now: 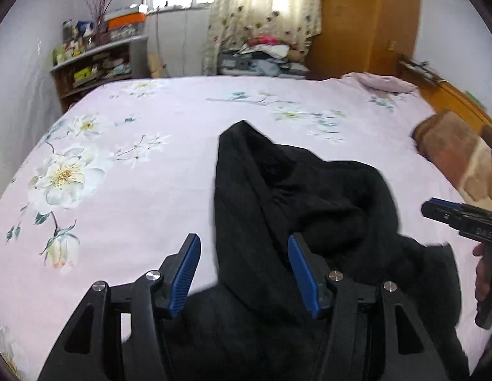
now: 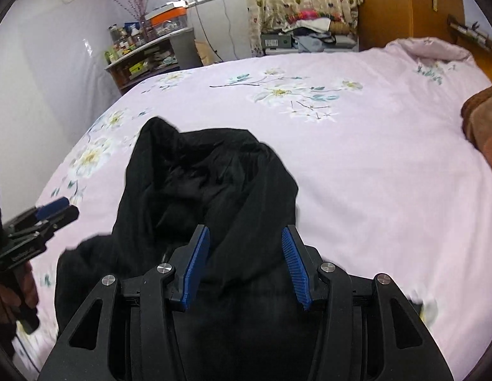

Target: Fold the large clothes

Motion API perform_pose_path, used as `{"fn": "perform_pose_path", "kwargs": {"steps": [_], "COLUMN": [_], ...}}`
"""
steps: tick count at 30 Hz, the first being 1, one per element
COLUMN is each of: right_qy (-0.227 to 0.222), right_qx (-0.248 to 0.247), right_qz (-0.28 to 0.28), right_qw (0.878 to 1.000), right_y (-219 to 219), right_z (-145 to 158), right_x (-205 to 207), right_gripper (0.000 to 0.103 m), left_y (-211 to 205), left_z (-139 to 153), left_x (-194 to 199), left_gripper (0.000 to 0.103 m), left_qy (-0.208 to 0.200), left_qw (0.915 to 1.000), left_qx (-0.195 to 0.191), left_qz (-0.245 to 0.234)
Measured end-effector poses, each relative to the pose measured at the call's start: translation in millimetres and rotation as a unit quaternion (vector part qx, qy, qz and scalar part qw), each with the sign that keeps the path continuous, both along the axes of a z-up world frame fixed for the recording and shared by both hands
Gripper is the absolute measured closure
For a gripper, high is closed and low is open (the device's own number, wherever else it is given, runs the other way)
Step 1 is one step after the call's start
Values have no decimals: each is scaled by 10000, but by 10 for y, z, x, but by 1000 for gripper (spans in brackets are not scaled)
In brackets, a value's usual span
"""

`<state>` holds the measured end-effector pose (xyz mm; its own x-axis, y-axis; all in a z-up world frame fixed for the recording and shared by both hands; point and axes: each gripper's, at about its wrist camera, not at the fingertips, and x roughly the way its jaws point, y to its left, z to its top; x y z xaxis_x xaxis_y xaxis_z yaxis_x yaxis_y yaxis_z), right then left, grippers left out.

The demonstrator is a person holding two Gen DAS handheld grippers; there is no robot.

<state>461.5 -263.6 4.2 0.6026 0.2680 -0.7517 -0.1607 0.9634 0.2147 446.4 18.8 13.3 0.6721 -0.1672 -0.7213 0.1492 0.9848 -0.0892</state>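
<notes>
Black clothing (image 1: 296,209) lies in a rumpled heap on the near part of the bed (image 1: 182,120), with no neat fold visible, so nearly all the folding seems left. Both tools hover low over its near edge: the left hand-held gripper (image 1: 244,273) and right hand-held gripper (image 2: 246,265) are spread wide, gripping nothing.
</notes>
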Motion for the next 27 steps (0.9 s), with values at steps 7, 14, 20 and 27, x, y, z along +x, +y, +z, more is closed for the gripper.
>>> {"fn": "perform_pose_path", "kwargs": {"steps": [7, 14, 20, 27], "right_qy": [357, 593, 338, -302], "right_qx": [192, 252, 182, 396], "right_qz": [-387, -377, -319, -191], "right_qw": [9984, 9972, 9988, 9986], "right_y": [-135, -69, -38, -128], "right_z": [-314, -536, -346, 234], "right_x": [702, 1035, 837, 58], "right_gripper": [54, 60, 94, 94], "left_y": [50, -15, 24, 153], "left_z": [-448, -625, -384, 159], "left_x": [626, 857, 654, 6], "left_gripper": [43, 82, 99, 99], "left_qy": [398, 616, 356, -197], "left_qw": [9986, 9960, 9947, 9886], "left_qx": [-166, -602, -955, -1494], "left_qz": [295, 253, 120, 14]}}
